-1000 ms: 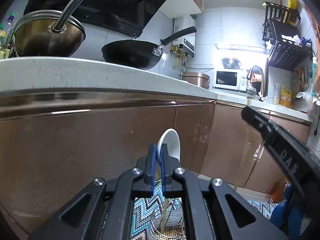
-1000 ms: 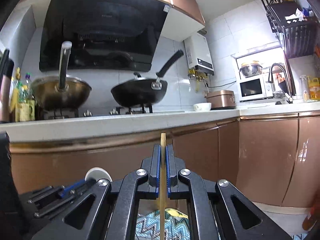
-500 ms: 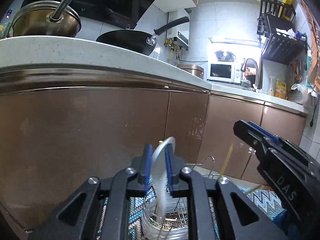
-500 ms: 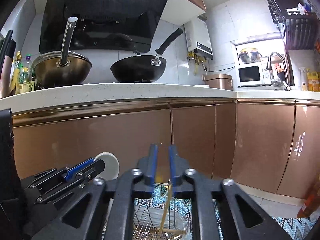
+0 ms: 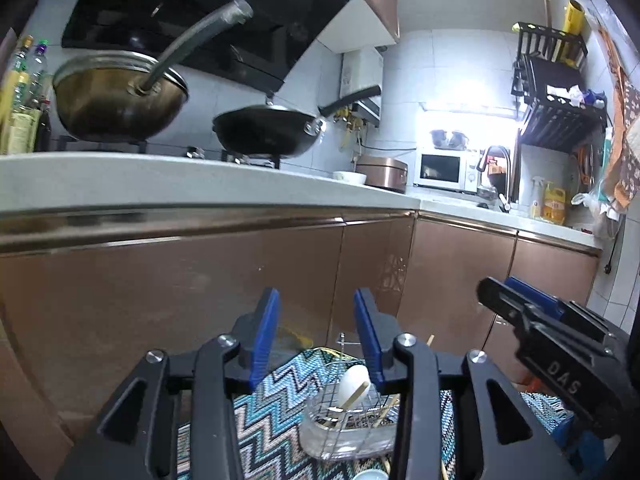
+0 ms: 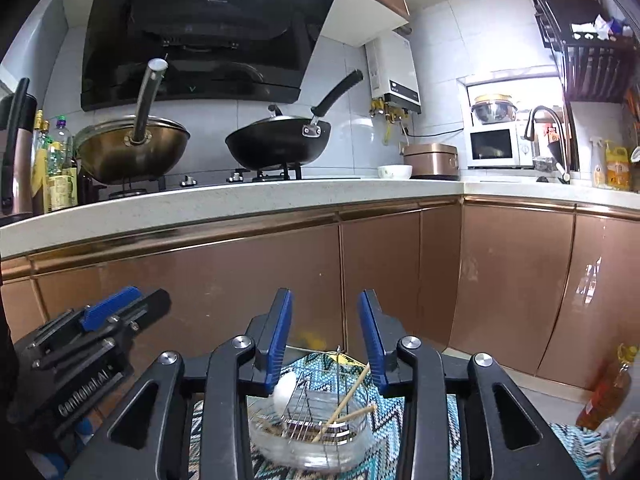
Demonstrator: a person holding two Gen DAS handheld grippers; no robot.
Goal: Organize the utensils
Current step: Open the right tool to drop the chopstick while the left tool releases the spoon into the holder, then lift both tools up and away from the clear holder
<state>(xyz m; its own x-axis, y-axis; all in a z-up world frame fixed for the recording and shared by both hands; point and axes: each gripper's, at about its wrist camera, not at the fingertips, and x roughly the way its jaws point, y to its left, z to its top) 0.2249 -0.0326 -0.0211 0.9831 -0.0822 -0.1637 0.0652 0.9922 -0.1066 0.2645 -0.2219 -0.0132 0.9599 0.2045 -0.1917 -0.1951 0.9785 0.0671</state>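
Observation:
A wire utensil holder in a clear dish [image 5: 352,420] [image 6: 312,420] stands on a zigzag mat on the floor. A white spoon [image 5: 352,384] [image 6: 286,390] and wooden chopsticks [image 5: 356,396] [image 6: 348,396] lean inside it. My left gripper [image 5: 316,320] hovers above and behind the holder. Its jaws are opening, and nothing is between the blue pads. My right gripper [image 6: 325,320] hangs beside it over the same holder, its jaws also opening and empty. Each gripper shows in the other's view: the right gripper [image 5: 520,312] and the left gripper [image 6: 112,312].
Bronze cabinet doors [image 6: 400,272] rise close behind the holder, under a white counter [image 6: 240,196] that carries two woks. An oil bottle [image 6: 608,388] stands on the floor at the right. A small white bowl [image 5: 368,474] sits near the holder.
Both grippers went from shut to open. The left let go of the white spoon and the right let go of a chopstick, which now stand in the holder. Both grippers have drawn back.

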